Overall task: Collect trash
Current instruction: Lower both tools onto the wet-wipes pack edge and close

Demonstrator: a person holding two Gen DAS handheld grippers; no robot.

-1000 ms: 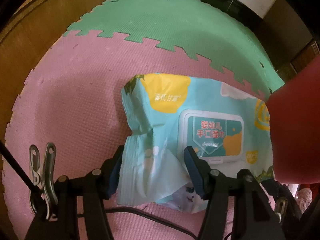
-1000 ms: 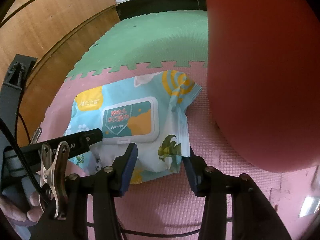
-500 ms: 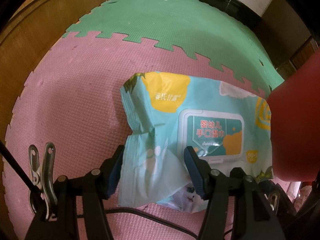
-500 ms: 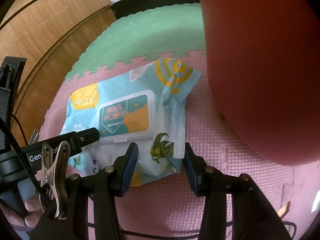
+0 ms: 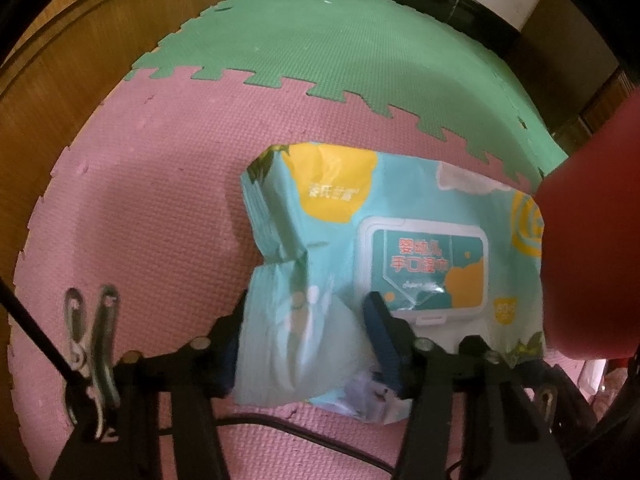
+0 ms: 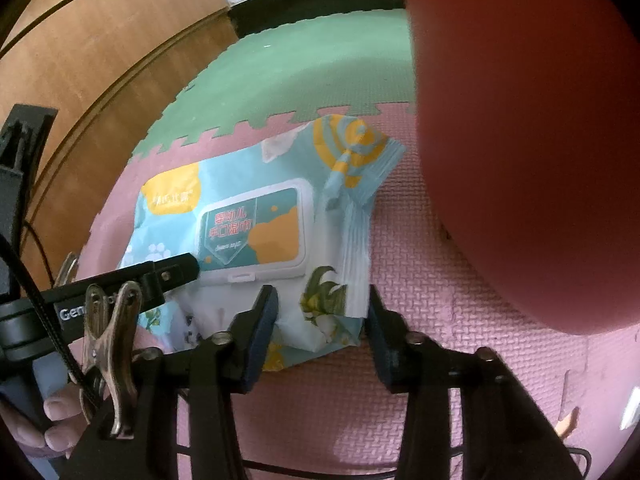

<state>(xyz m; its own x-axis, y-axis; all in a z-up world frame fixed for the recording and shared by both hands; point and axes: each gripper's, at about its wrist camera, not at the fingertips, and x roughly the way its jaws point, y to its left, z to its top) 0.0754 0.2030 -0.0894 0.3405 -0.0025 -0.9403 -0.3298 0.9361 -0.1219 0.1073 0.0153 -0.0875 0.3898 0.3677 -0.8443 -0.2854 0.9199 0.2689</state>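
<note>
Underfoot, the pink foam mat (image 5: 152, 208) is carrying everything, joining a green mat (image 5: 360, 60) farther off; a big red object (image 6: 520, 140), too close to identify, is crowding the right side; the wipes pack (image 5: 360, 248) is lying flat on the pink mat. Its film is looking soft, crinkly, probably slippery and light; the gathered end seams are offering the safest hold. The left gripper (image 5: 304, 324) is straddling one end, the right gripper (image 6: 320, 312) the other, jaws open around the film. Chinese lettering on the lid (image 6: 256, 232) is showing, blurred; "Gen" is printed on the left gripper.
</note>
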